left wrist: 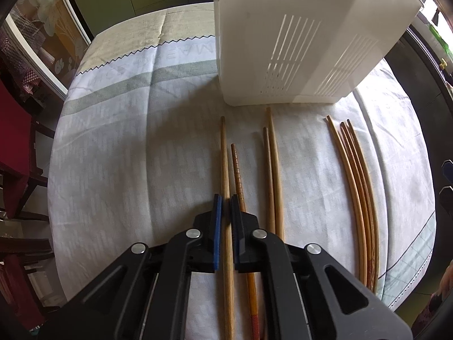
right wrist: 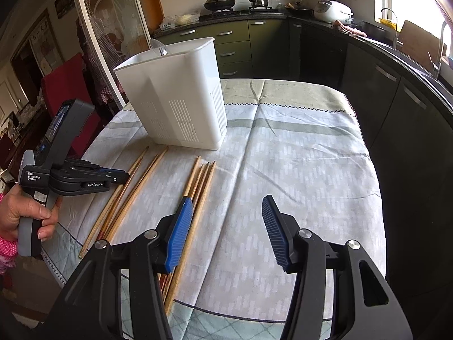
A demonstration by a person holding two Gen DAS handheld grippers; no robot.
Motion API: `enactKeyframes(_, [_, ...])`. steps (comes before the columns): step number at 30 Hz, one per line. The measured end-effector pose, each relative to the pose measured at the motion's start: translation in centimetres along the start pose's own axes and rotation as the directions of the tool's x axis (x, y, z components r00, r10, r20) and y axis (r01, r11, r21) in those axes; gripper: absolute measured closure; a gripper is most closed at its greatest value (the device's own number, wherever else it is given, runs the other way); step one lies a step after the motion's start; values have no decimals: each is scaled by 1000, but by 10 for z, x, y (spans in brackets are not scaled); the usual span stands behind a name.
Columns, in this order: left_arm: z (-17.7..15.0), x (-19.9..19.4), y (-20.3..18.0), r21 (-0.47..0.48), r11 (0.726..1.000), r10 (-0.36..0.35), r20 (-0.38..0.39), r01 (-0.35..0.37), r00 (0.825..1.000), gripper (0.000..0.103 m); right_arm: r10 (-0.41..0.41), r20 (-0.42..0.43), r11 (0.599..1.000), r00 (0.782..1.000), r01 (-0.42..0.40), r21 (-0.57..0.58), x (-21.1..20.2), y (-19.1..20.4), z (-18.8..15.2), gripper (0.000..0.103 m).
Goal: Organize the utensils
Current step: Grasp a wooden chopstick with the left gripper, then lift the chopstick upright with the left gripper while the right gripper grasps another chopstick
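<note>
Several wooden chopsticks lie on the tablecloth in front of a white slotted utensil holder (left wrist: 297,42), which also shows in the right wrist view (right wrist: 181,96). My left gripper (left wrist: 225,198) is closed around a light chopstick (left wrist: 225,158), with a darker ridged chopstick (left wrist: 237,170) just right of it. A pair (left wrist: 273,164) and a bundle (left wrist: 356,175) lie further right. My right gripper (right wrist: 226,206) is open and empty, its left finger over the bundle (right wrist: 202,181). The left gripper also shows in the right wrist view (right wrist: 121,176).
A cloth-covered table (right wrist: 297,155) fills both views. A red chair (left wrist: 14,147) stands at its left. Dark green kitchen cabinets (right wrist: 254,45) and a counter with pots and a rice cooker (right wrist: 331,10) run behind and to the right.
</note>
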State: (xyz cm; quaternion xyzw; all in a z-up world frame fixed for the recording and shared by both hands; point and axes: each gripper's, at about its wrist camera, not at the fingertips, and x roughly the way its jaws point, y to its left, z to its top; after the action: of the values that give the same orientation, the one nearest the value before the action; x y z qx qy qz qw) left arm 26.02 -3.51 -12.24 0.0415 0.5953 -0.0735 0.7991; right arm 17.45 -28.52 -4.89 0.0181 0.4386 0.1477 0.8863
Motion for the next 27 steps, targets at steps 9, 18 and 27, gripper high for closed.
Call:
enactKeyframes(9, [-10,-54,12,-18,1000,9,171,-6,985,97,37,-131,999,991,-33,32,39,-3,7,52])
enactKeyframes(18, [-32,-121,25,-35,999,18,370,-5,929,97,83,-265,996,961,-74,44,79,7,18,76])
enactKeyframes(27, [-49,-141,36,-32,999,-3,439,19,899,97,46,-312,999,949,-45,10,97,21,23,79])
